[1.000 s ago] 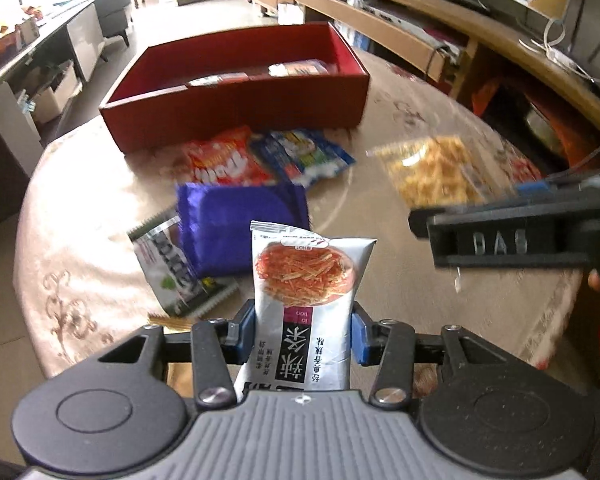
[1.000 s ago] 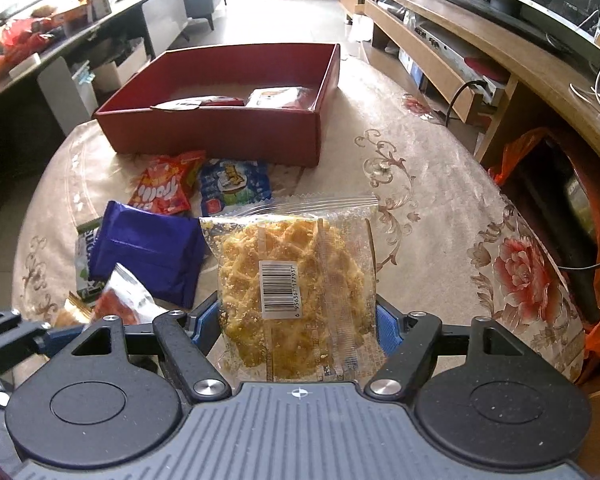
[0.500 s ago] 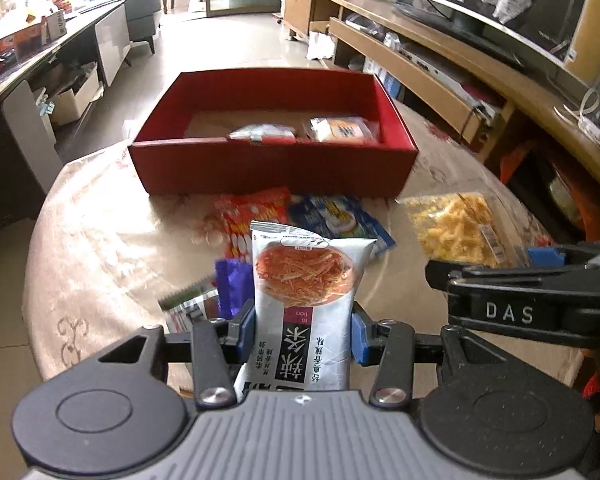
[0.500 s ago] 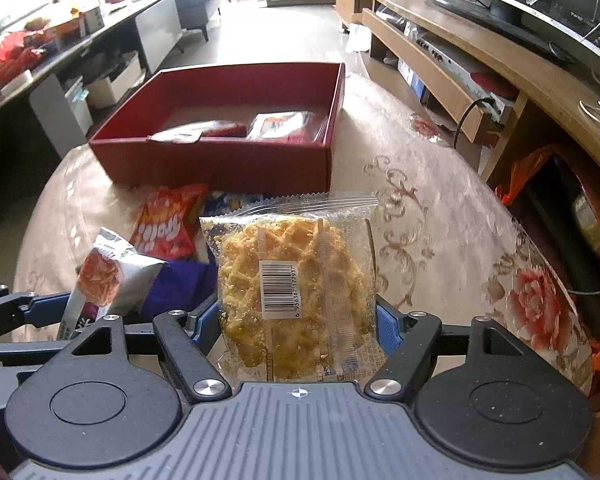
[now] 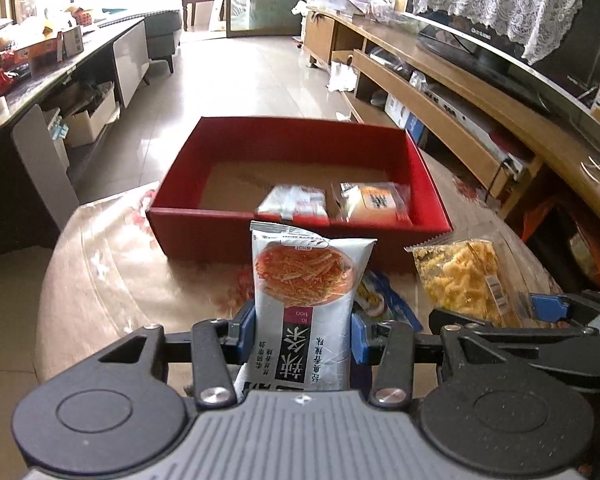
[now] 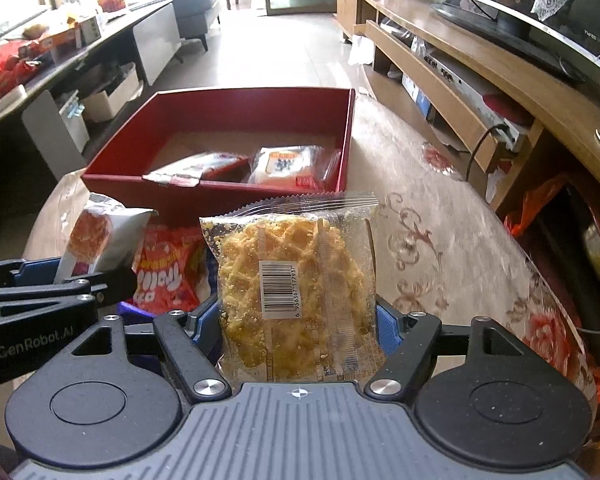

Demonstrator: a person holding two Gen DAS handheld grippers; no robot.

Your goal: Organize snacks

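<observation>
My left gripper (image 5: 302, 334) is shut on a white snack packet (image 5: 306, 304) with an orange noodle picture, held upright above the table. My right gripper (image 6: 298, 326) is shut on a clear bag of yellow waffle crisps (image 6: 296, 280) with a barcode. Ahead of both stands the red box (image 5: 430, 184), and the red box (image 6: 346, 136) holds two wrapped snacks (image 6: 292, 164) at its near right. In the left wrist view the waffle bag (image 5: 458, 280) hangs at right; in the right wrist view the white packet (image 6: 100, 236) hangs at left.
A red candy bag (image 6: 166, 276) and a blue packet (image 5: 384, 300) lie on the round table's patterned cloth (image 6: 416, 216) before the box. A long wooden TV bench (image 5: 460, 92) runs along the right. A dark counter (image 5: 40, 76) with boxes stands at left.
Both grippers have risen and moved toward the red box with their packets. The purple and green packets have dropped out of the left wrist view.
</observation>
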